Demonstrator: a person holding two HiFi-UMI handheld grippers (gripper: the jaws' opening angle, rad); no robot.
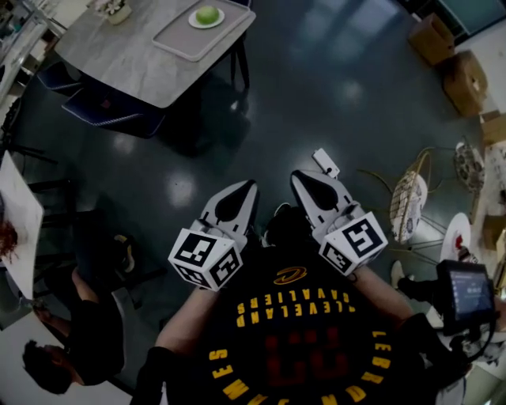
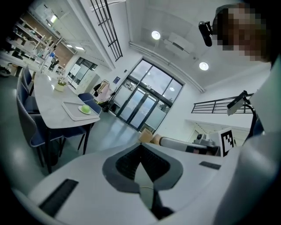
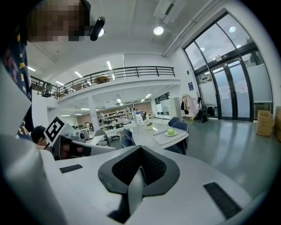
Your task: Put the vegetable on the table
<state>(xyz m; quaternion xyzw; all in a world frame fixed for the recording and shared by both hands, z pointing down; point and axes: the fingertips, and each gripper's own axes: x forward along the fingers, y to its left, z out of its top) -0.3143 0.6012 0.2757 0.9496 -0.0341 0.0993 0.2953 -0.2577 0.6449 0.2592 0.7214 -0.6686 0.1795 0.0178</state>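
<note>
A green round vegetable (image 1: 207, 14) lies on a small white plate on a grey tray (image 1: 178, 39), at the near corner of a marble-topped table (image 1: 118, 59) far ahead and to the left. The left gripper view shows the vegetable (image 2: 85, 109) small and distant, and so does the right gripper view, where the vegetable (image 3: 171, 131) rests on its tray. My left gripper (image 1: 248, 188) and right gripper (image 1: 299, 177) are held side by side over the dark floor, close to my chest. Both are shut and hold nothing.
Blue chairs (image 1: 107, 107) stand under the table and a small plant pot (image 1: 112, 9) sits on it. Cardboard boxes (image 1: 443, 47) lie at the far right, wire baskets (image 1: 409, 198) at the right. A white object (image 1: 326, 162) lies on the floor ahead. A person (image 1: 75, 348) sits at lower left.
</note>
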